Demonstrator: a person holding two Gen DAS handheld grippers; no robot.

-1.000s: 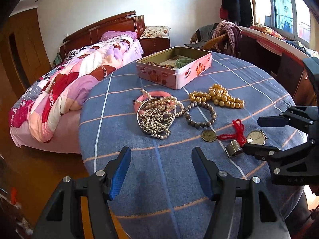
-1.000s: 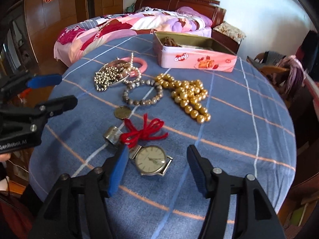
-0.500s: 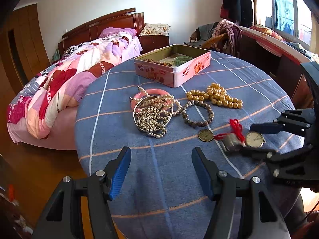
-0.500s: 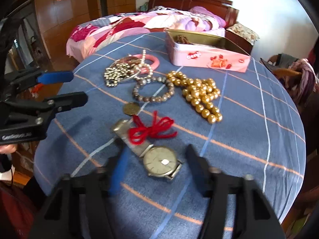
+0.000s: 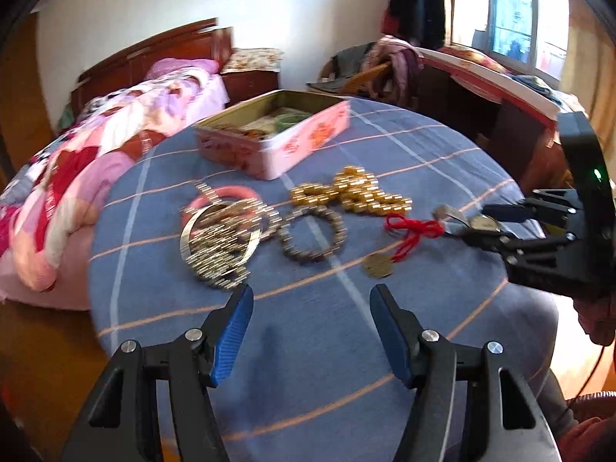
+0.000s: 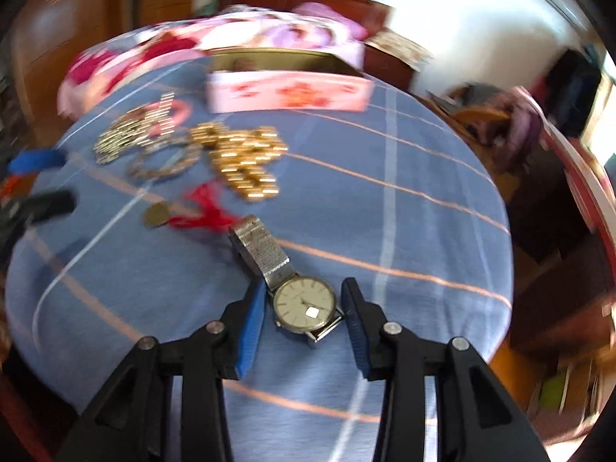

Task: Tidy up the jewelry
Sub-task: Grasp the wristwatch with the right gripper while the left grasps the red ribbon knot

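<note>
Jaws of our left gripper (image 5: 311, 331) stand spread at the bottom of the left wrist view, with nothing between them, as they did a second ago. At right, our right gripper (image 5: 477, 225) now carries the watch (image 5: 483, 222), whose strap sticks out to the left; the red cord (image 5: 414, 231) and coin (image 5: 378, 265) have shifted with it. The pink tin (image 5: 277, 142) sits upper centre on the blue tabletop (image 5: 308, 346).

In the right wrist view our right gripper (image 6: 304, 310) has just narrowed its jaws around the watch (image 6: 305, 304). The face is at lower centre between the pads, strap trailing to the upper left. The gold beads (image 6: 242, 161) lie left of centre, blurred.
</note>
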